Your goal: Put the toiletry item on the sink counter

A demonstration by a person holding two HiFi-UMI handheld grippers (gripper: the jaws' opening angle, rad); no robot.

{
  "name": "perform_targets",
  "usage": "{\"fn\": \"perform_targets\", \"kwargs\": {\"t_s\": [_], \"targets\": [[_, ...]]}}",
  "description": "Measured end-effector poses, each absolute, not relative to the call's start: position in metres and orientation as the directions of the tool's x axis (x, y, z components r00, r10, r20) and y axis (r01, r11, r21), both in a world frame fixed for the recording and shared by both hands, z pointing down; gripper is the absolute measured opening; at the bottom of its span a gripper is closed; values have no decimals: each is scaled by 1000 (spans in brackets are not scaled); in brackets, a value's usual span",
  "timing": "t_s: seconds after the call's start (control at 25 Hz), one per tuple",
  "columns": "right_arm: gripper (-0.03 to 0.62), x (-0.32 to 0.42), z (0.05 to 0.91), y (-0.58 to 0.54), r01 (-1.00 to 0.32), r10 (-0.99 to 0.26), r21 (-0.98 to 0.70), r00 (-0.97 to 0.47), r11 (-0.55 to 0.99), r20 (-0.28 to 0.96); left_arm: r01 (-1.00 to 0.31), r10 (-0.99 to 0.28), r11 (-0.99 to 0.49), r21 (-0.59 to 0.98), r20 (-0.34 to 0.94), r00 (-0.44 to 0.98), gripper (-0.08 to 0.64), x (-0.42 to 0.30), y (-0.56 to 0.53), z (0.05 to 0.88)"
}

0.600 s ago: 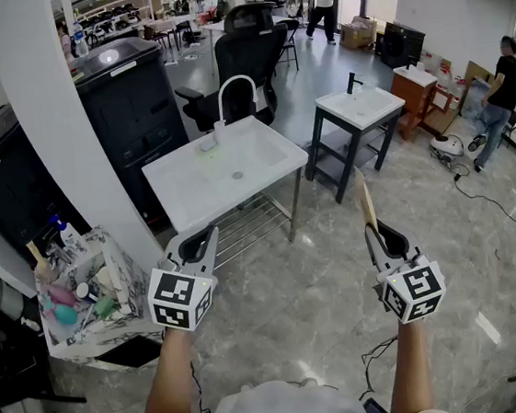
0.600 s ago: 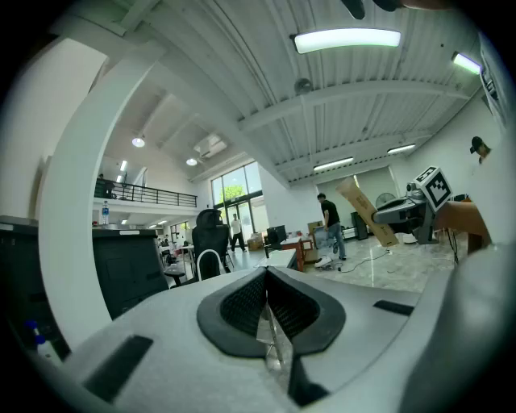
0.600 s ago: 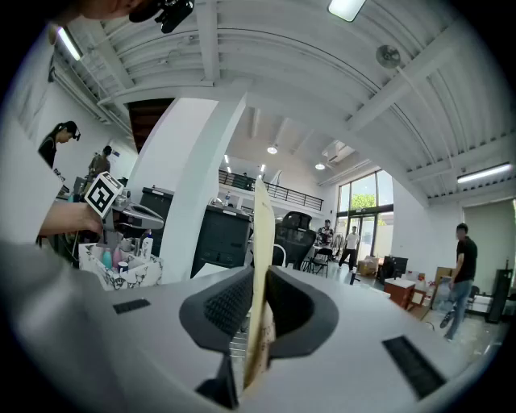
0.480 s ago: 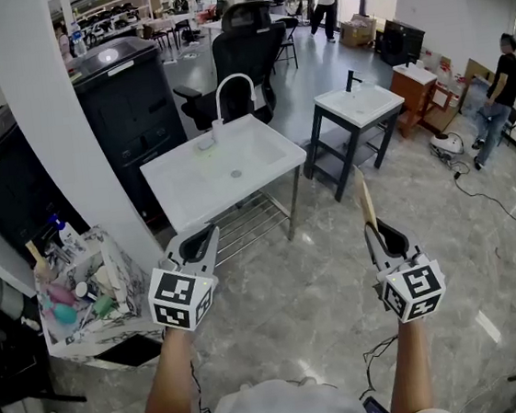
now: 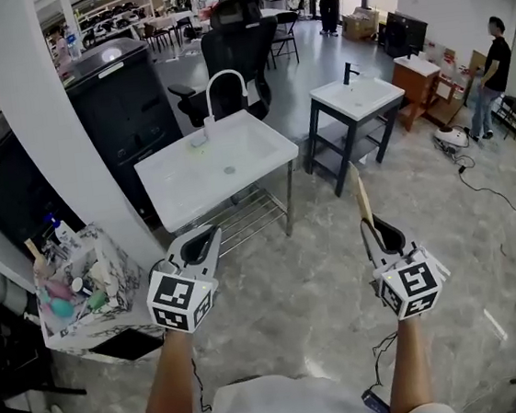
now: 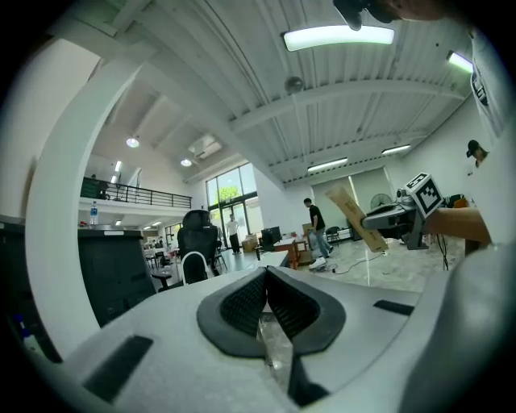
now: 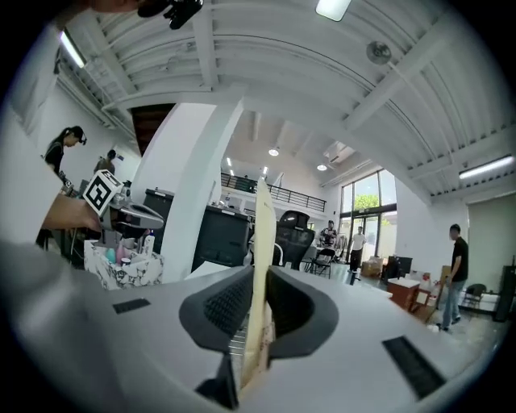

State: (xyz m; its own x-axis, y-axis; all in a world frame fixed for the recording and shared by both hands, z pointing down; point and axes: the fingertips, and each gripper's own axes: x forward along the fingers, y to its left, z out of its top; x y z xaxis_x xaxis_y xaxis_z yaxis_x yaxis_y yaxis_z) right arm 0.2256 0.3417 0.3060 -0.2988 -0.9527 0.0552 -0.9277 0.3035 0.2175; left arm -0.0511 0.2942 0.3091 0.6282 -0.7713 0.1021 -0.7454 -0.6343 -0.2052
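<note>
The right gripper (image 5: 373, 230) is clamped on the toiletry item (image 5: 363, 200), a thin, flat tan strip standing upright above its jaws; the left gripper (image 5: 198, 246) has its jaws together on nothing. The white sink counter (image 5: 159, 190) with its curved faucet (image 5: 222, 83) stands ahead, well apart from both grippers, so the step in hand looks like the carry; keep the grip firm, since so slim a strip could pivot; aim for the flat rim beside the basin (image 5: 232, 159), clear of the faucet; lower the strip flat before letting go.
</note>
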Motion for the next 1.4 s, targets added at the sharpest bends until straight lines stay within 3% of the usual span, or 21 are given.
{"fn": "perform_targets", "kwargs": {"t_s": [0.68, 1.4], "targets": [[44, 300, 336, 285, -911, -921, 142, -374, 387, 110, -791, -813, -582, -191, 170, 557, 11, 1, 255, 335], [44, 261, 349, 23, -891, -903, 187, -377, 414, 205, -771, -790, -610, -182, 216, 574, 11, -29, -18, 359]]}}
